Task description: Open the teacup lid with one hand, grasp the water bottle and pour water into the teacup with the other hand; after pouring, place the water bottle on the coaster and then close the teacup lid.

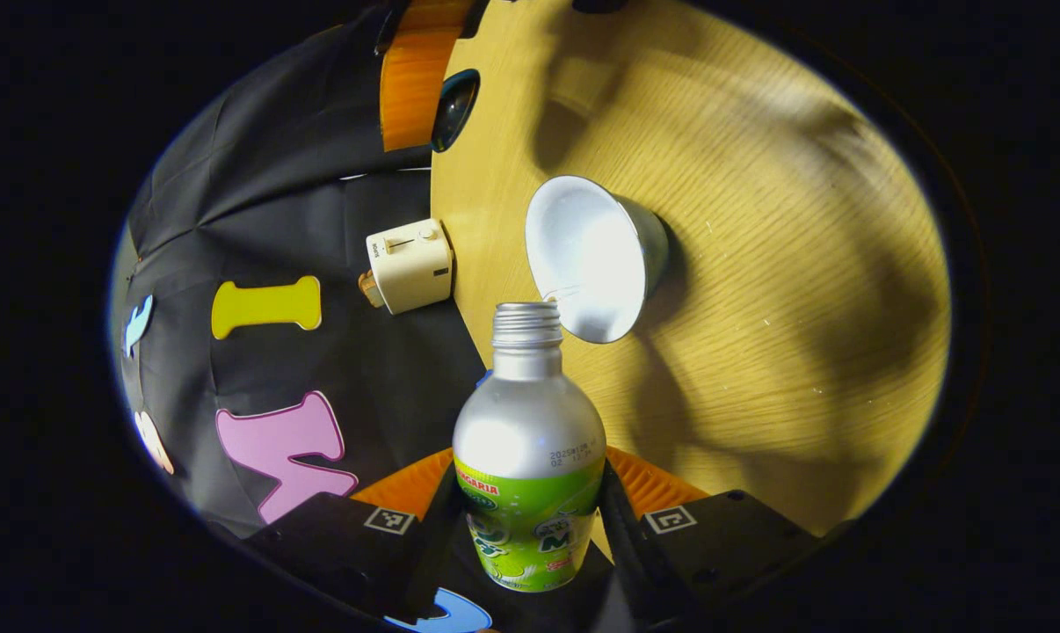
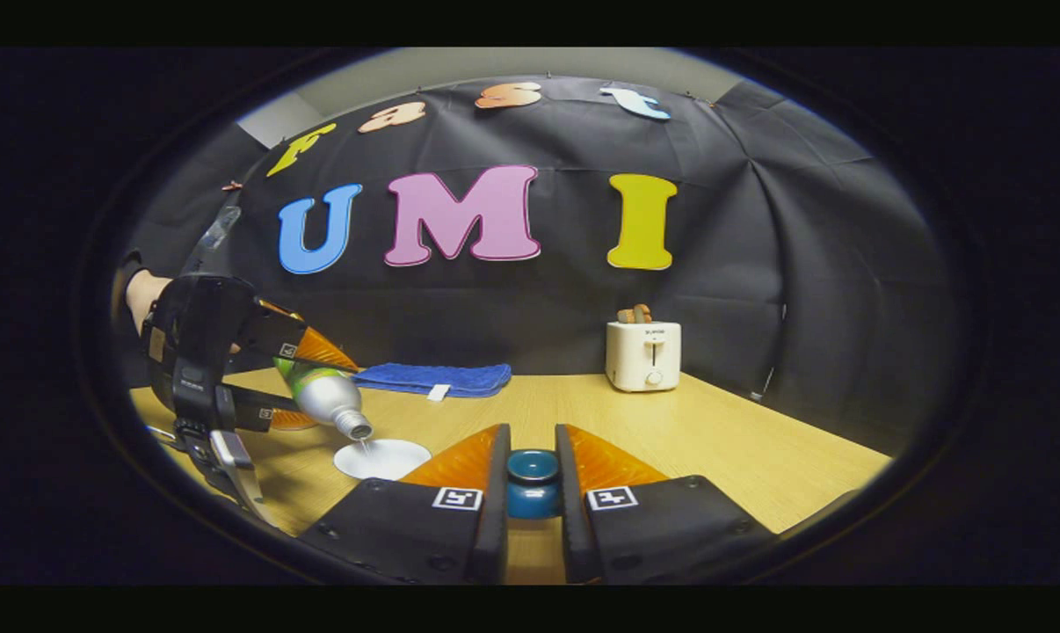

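In the right gripper view the teacup (image 2: 382, 458) stands on the table (image 2: 741, 440) at near left, the tilted water bottle (image 2: 323, 393) just above it; a folded towel (image 2: 433, 379) lies behind, a toaster (image 2: 642, 354) stands far right, and the lid (image 2: 532, 483) sits nearest, between the jaws

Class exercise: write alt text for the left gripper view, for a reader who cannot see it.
The left gripper grips a silver and green water bottle, tipped so that its open mouth points at a white teacup on a wooden table. A cream toaster stands near the table's edge, against the black booth wall.
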`<control>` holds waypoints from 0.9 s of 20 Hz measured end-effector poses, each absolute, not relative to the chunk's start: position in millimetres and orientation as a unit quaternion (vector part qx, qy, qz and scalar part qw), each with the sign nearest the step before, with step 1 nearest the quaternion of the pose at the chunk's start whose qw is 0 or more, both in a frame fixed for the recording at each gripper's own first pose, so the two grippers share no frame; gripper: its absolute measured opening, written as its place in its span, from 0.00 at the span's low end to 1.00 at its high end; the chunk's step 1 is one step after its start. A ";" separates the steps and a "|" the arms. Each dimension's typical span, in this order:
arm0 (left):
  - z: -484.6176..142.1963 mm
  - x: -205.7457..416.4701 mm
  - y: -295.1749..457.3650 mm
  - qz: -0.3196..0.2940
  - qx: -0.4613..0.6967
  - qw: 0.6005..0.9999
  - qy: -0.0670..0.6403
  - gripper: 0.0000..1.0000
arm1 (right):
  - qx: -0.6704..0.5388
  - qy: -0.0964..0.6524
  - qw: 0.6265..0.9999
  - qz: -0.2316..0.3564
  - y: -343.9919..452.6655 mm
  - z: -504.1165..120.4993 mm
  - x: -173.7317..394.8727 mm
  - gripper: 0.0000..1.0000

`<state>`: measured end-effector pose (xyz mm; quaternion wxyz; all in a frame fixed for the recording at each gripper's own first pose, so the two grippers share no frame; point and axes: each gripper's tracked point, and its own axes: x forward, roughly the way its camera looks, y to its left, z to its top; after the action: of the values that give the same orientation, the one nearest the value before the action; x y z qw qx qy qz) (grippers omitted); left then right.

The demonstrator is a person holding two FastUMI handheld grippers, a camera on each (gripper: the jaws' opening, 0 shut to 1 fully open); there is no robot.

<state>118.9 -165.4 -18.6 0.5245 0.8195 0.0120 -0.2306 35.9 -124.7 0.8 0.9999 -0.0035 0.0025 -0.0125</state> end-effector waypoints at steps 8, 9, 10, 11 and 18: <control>-12.3 123.7 -163.0 -0.225 0.848 0.480 0.013 0.80 | -0.004 0.003 1.000 -0.012 -125.0 0.3 36.7 0.28; -12.3 123.5 -163.2 -0.225 0.851 0.475 0.013 0.80 | -0.004 0.003 1.000 -0.012 -125.0 0.4 36.8 0.24; -9.8 123.6 -164.3 -0.224 0.854 0.469 0.013 0.80 | -0.004 0.003 1.000 -0.012 -125.0 0.4 36.7 0.25; -7.6 123.1 -166.3 -0.225 0.857 0.463 0.010 0.80 | -0.004 0.003 1.000 -0.012 -125.0 0.3 36.6 0.25; 7.9 127.0 -168.1 -0.217 0.880 0.422 0.004 0.80 | -0.004 0.003 1.000 -0.012 -124.9 0.3 36.4 0.24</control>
<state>127.0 -168.1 7.9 0.4219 0.8803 0.0042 -0.2168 36.4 -124.9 0.3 0.9999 -0.0035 0.0028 -0.0121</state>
